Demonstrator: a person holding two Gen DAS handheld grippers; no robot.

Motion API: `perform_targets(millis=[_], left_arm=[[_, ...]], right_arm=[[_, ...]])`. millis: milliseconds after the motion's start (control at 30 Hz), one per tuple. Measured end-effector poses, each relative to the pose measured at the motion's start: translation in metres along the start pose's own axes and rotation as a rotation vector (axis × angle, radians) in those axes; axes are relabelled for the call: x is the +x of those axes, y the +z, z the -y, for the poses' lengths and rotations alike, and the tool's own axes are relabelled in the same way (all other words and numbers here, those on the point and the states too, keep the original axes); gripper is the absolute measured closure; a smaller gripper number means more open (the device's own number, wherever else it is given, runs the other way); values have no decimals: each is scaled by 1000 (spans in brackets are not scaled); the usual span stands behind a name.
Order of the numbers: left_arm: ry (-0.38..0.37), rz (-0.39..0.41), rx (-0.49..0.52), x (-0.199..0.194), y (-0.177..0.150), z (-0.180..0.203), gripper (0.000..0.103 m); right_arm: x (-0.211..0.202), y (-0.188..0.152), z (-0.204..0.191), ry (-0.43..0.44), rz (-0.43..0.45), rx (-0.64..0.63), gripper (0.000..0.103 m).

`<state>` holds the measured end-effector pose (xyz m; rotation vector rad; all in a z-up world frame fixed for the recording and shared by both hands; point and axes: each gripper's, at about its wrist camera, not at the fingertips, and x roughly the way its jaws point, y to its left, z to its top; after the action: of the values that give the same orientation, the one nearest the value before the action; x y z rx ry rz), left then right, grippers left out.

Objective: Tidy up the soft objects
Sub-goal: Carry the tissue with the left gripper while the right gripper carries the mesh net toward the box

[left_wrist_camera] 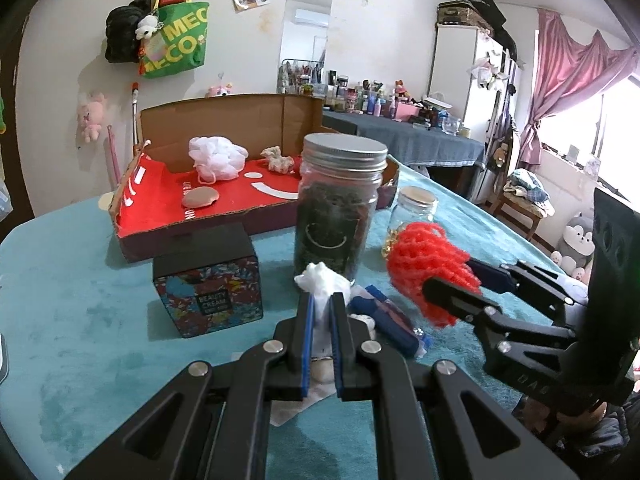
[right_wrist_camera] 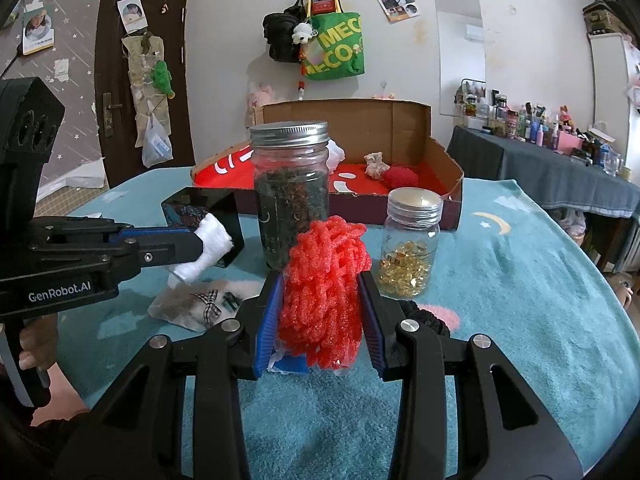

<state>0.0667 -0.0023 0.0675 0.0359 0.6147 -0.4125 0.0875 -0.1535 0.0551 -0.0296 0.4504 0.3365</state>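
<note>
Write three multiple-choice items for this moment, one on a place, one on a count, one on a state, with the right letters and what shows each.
1. Where does the white mesh pouf lie?
A. in the cardboard box
B. on the black carton
C. on the teal cloth

2. How many lidded glass jars stand on the teal cloth?
A. one
B. two
C. three

3. What do the right tongs hold?
A. nothing
B. a white wad
C. the red foam netting

Answers:
1 A: the pouf rests on the box's red floor.
2 B: only the tall dark-filled jar and the small jar of golden capsules show.
3 C: both pads press the netting's sides.
</note>
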Motion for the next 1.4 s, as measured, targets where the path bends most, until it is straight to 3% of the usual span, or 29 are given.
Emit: perform_targets(millis=[667,1100,1400], left_arm=[[134,-55,-124,-22,-16,-73,95],[213,-69,-126,-16,-10,-105,95],[220,-80,-88,-5,-4,-113,95]], right_arm=[[-13,11,57,12,-30,125,67],[-16,19,83,106,-37,234,67],[-18,21,104,19,-57,208,67]])
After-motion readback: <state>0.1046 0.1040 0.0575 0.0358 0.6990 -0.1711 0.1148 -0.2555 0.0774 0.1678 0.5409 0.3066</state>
